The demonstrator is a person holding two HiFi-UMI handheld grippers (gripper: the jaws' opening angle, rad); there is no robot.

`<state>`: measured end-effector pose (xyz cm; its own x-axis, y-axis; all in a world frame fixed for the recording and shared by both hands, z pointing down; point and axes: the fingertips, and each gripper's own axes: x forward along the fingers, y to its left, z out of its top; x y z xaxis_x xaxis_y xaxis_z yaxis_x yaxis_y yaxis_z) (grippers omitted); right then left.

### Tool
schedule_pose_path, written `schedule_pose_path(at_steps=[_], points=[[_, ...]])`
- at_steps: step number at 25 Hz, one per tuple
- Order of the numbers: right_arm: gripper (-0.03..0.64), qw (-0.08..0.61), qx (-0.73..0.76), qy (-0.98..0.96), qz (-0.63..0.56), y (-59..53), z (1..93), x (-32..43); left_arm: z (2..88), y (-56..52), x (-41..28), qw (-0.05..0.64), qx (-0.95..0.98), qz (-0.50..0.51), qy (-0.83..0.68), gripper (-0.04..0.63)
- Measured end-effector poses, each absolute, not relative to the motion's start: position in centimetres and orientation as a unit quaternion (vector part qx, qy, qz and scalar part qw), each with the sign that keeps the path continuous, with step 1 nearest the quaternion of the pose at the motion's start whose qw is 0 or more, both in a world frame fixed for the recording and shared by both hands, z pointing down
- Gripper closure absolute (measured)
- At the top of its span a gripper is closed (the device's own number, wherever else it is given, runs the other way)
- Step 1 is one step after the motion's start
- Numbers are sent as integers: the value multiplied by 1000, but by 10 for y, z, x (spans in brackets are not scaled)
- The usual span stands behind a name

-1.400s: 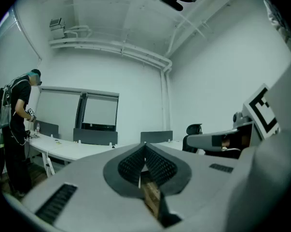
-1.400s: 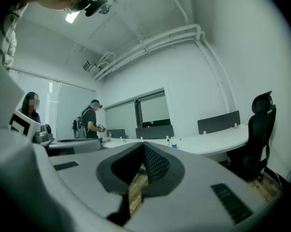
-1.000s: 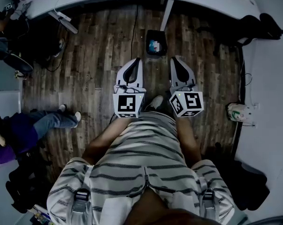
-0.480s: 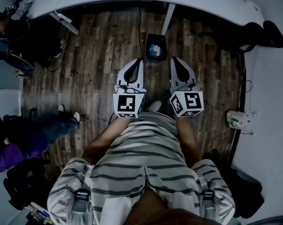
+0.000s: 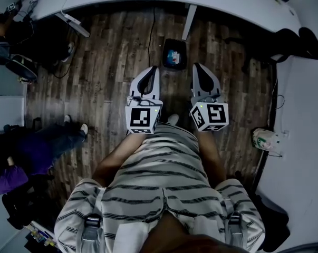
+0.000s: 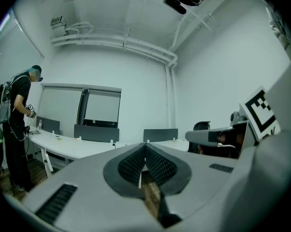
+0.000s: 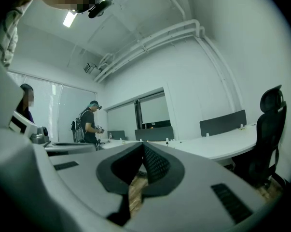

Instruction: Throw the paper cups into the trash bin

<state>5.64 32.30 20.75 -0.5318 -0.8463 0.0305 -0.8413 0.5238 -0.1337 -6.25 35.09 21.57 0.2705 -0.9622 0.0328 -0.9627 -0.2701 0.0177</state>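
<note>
L gripper & R gripper both closed, empty; bin far ahead has crept nearer, so I'm prob. approaching it empty-handed.

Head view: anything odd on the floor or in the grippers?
One thing: a crumpled white-and-green bundle lies loose on the dark wooden floor by the white wall at the right; I can't tell what it is. The left gripper and right gripper are shut and empty.
</note>
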Motion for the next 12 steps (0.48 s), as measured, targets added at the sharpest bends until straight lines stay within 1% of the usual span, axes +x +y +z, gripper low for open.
schedule_pose_path(at_steps=[12], points=[[600,-4,-478,876,-70,280,225,47,234,310,-64,31,795,25,-605,572]])
